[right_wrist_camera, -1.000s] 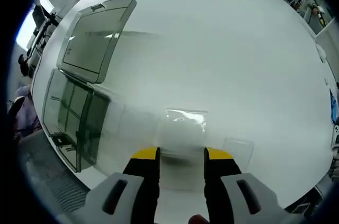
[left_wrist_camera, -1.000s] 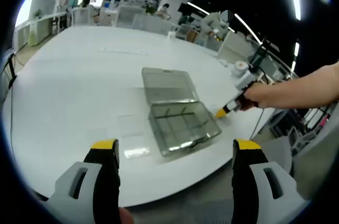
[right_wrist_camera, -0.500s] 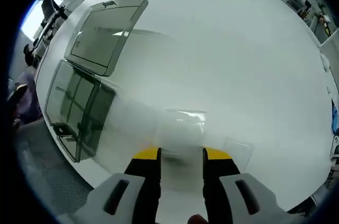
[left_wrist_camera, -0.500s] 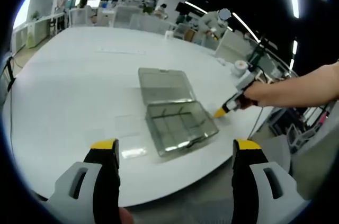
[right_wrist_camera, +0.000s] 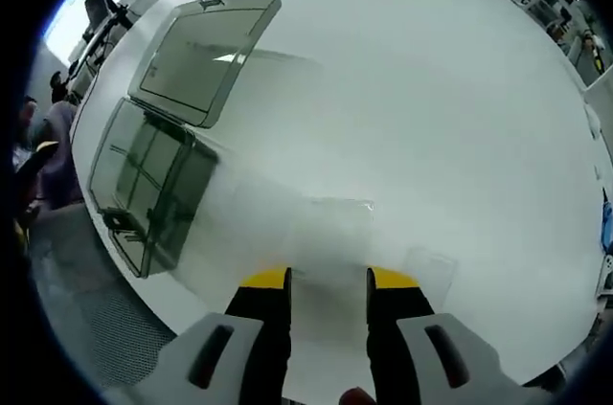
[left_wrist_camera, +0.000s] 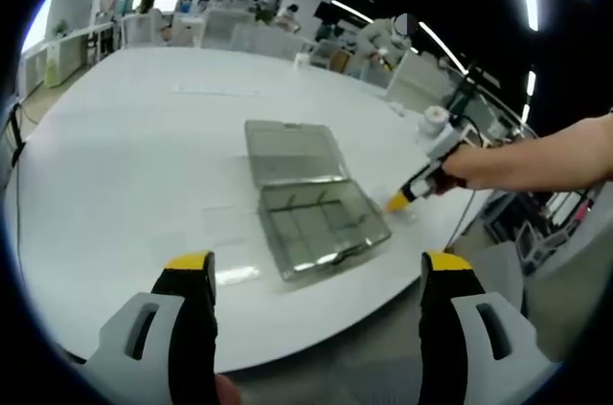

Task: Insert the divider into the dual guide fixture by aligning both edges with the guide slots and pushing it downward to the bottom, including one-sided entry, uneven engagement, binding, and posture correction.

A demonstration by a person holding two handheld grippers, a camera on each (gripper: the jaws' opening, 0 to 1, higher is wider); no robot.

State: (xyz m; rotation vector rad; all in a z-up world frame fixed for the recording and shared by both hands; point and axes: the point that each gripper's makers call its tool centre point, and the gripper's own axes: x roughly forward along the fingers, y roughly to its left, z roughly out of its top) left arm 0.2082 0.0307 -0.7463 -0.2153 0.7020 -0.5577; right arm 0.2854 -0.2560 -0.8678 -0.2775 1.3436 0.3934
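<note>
A: Dividers first: where are they in the left gripper view?

B: One clear divider [left_wrist_camera: 234, 275] lies flat on the white table [left_wrist_camera: 115, 156], at about 11 o'clock from the left gripper [left_wrist_camera: 316, 266], just beside the box's near corner. Fainter clear sheets lie at 12 o'clock of it; I cannot tell them apart well.

A: And the box?

B: A clear plastic box [left_wrist_camera: 321, 228] sits open, its lid [left_wrist_camera: 292, 148] laid back flat at 12 o'clock. Thin partitions split the tray into compartments; I see nothing else inside.

A: The fingers?

B: The left gripper's yellow-tipped fingers [left_wrist_camera: 190, 261] stand wide apart, holding nothing, short of the table edge. The right gripper [left_wrist_camera: 400, 200] comes in at 3 o'clock, held by a person's hand [left_wrist_camera: 469, 173], its tip low by the box's right side.

A: Now the right gripper view.

B: The box [right_wrist_camera: 153, 185] lies at 9 o'clock, lid [right_wrist_camera: 206, 56] at 11 o'clock, the same partitions inside. A clear divider [right_wrist_camera: 330, 223] lies flat at 12 o'clock of the right gripper [right_wrist_camera: 328, 277], reaching down between the fingers [right_wrist_camera: 268, 279]. They stand a little apart; whether they touch it, I cannot tell. Another clear piece [right_wrist_camera: 431, 266] lies at 3 o'clock.
</note>
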